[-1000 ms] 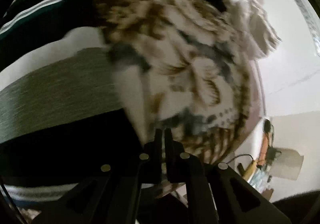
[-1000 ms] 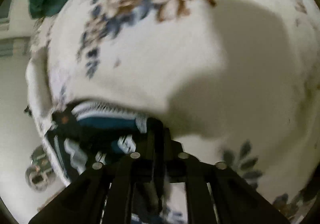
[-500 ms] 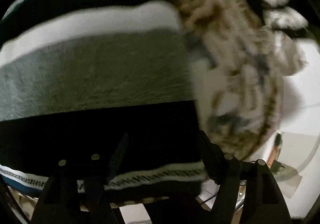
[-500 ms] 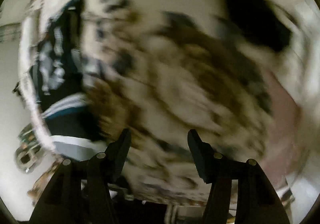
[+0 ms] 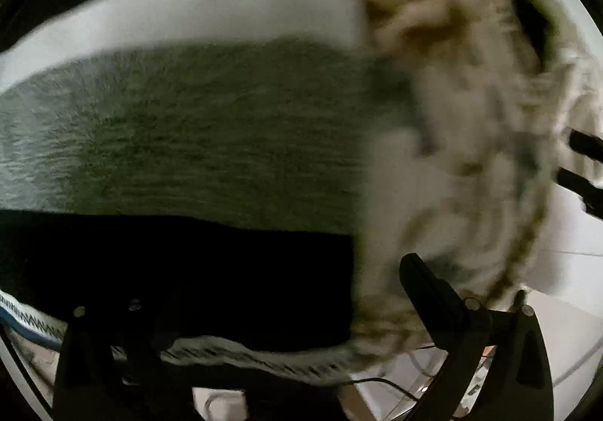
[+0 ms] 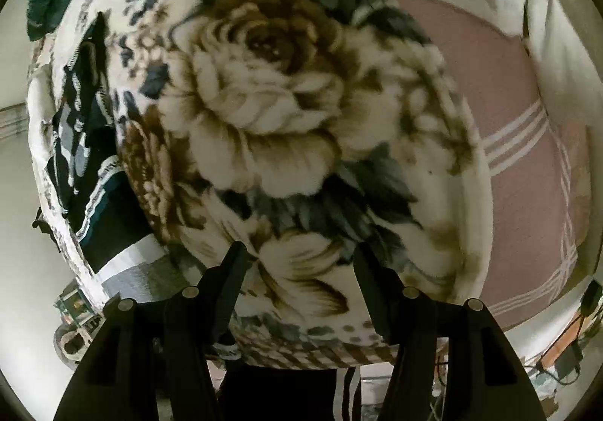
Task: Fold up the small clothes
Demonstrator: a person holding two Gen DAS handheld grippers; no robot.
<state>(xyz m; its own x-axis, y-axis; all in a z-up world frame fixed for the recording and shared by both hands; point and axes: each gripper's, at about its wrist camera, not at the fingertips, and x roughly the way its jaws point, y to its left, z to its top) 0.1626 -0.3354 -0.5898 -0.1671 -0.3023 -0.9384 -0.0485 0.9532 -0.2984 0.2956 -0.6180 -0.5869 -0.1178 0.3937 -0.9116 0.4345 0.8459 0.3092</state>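
The striped garment — black, grey, white bands, zigzag hem — lies flat under the left gripper, its jaws opening and empty; right gripper gapes over the floral blanket.

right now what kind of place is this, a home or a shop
Most likely a bedroom at home: a plush rose-print blanket covers a bed, with a pink checked sheet beside it and a striped knit garment laid on top.

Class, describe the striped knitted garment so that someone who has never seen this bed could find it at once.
Start from the cream blanket with its big brown rose. At the blanket's left edge in the right wrist view lies the striped knitted garment. Its black, white, grey and teal bands set it apart from the flowered blanket and the pink checked sheet.
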